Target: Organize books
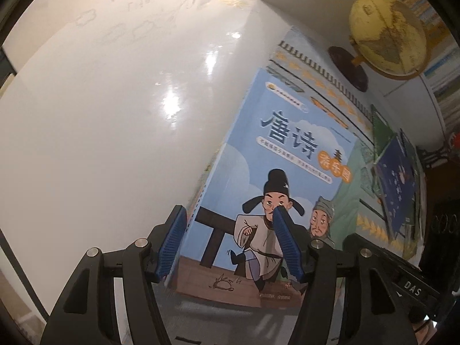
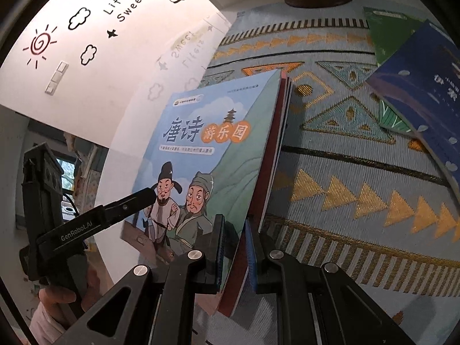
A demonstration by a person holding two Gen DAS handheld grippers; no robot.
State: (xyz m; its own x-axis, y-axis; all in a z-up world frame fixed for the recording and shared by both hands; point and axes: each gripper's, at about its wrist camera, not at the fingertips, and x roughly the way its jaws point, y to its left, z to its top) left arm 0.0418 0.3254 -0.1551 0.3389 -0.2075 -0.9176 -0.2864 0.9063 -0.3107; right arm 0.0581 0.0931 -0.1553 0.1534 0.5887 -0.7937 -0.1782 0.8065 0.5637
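Right wrist view: the stack (image 2: 230, 155) of books, poetry book on top, sits at centre, tilted up off the cloth (image 2: 359, 172) with its right edge running from 1 o'clock down to 6 o'clock. The right gripper (image 2: 234, 256) pinches that lower right edge, jaws narrow, with the cover and the red and white books beneath it between the blue pads. The left gripper (image 2: 149, 194) comes in from 8 o'clock, its tip over the cover's left side.

Left wrist view: the same stack (image 1: 276, 178) fills the frame from centre to 5 o'clock. The left gripper (image 1: 230, 241) stands half wide, one pad just outside the stack's left edge, the other over the cover; whether the pads press it I cannot tell.

Risks, as I judge them: the pinch holds several thin books by one edge only, so the lower ones could slide out or fan apart as the stack tilts. If the left jaws close skewed, they may crease the cover or catch only the top book. The glossy table (image 1: 129, 115) at 9 o'clock offers little friction, so a stack stood there could skid. Two more books (image 2: 411, 86) lie at 2 o'clock, and the globe (image 1: 388, 31) stands at 1 o'clock, within a careless swing.
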